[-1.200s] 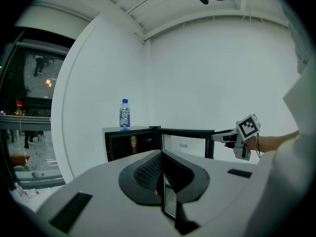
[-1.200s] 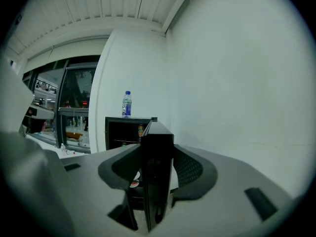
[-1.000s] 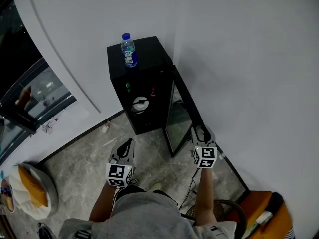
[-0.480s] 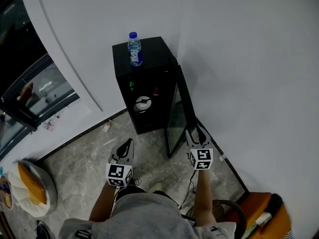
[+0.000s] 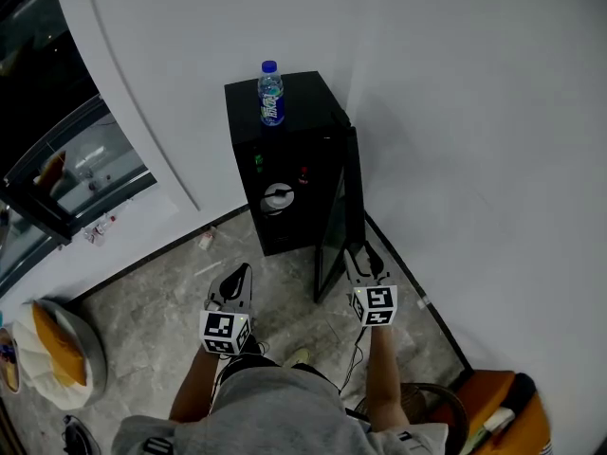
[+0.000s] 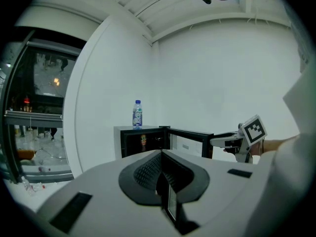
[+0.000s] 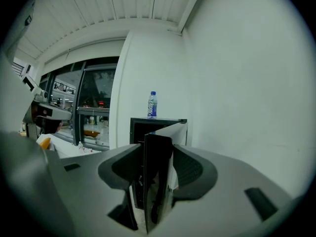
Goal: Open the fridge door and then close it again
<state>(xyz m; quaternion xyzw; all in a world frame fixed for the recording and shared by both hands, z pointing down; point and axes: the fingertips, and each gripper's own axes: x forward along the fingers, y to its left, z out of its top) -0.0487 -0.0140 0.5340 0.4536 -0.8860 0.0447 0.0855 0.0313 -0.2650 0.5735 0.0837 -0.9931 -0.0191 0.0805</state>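
fridge (image 5: pixel 285 164): on the floor, against the wall
door (image 5: pixel 339 211): wide open off the front right edge, so opening's done, closing left
right gripper (image 5: pixel 353 254): clamped on the door's free edge
left gripper (image 5: pixel 242 275): clenched, empty
bottle (image 5: pixel 270 93): on top

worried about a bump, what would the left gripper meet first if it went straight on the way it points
Probably the open front of the fridge: the left gripper points at it, only floor between. The fridge door stands to the side. Depth is unclear.
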